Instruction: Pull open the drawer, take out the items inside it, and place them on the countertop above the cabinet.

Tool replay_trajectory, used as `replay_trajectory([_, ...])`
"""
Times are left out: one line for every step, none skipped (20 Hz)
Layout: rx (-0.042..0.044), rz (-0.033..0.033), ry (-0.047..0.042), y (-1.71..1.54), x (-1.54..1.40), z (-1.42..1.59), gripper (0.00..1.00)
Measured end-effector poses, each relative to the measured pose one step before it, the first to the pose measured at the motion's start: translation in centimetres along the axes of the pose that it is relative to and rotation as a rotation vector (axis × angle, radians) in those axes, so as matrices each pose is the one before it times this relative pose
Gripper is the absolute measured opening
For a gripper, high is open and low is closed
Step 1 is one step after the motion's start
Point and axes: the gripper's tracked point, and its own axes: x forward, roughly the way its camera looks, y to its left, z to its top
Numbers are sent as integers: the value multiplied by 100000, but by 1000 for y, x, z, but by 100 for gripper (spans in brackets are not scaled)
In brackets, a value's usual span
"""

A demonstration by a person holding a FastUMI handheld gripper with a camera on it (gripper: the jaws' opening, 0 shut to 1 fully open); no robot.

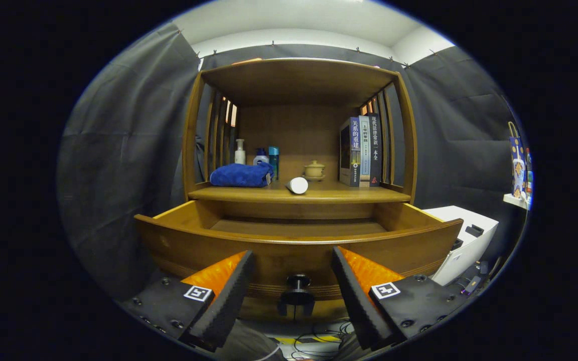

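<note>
The curved-front brown wooden drawer (299, 245) of the cabinet stands pulled open; its visible floor is bare. The gripper (293, 288) is spread wide, holding nothing, with the drawer's dark round knob (297, 288) between its fingers. Above the drawer, on the wooden countertop (349, 194), a white cylinder (298, 185) lies on its side, with a folded blue towel (241, 175) and upright books (360, 151) behind it.

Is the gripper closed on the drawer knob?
No, the gripper is open, its fingers apart on either side of the drawer knob.
</note>
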Motion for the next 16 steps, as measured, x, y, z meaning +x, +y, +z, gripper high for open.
replay_trajectory([608, 220, 2004, 77, 354, -654, 99])
replay_trajectory([1017, 253, 1004, 174, 366, -313, 98])
replay_trajectory([744, -255, 473, 13, 312, 10, 98])
replay_trajectory([144, -1707, 1320, -239, 347, -267, 97])
replay_trajectory([452, -834, -1392, -84, -200, 172, 97])
replay_trajectory([-970, -728, -842, 18, 352, 18, 97])
replay_trajectory([-1974, -1086, -253, -178, -19, -90, 96])
replay_trajectory([-1759, -645, -1174, -22, 119, 111, 97])
replay_trajectory([-1094, -632, 593, -121, 181, -193, 97])
replay_trajectory([137, 620, -525, 124, 392, 98, 97])
replay_trajectory([-82, 102, 914, -50, 144, -26, 98])
replay_trajectory([533, 143, -1068, 33, 142, 272, 98])
replay_trajectory([202, 148, -518, -14, 790, 575, 98])
replay_trajectory([989, 17, 608, -61, 392, -21, 98])
replay_trajectory([749, 121, 274, 74, 488, 35, 98])
replay_trajectory([567, 57, 72, 11, 634, 145, 98])
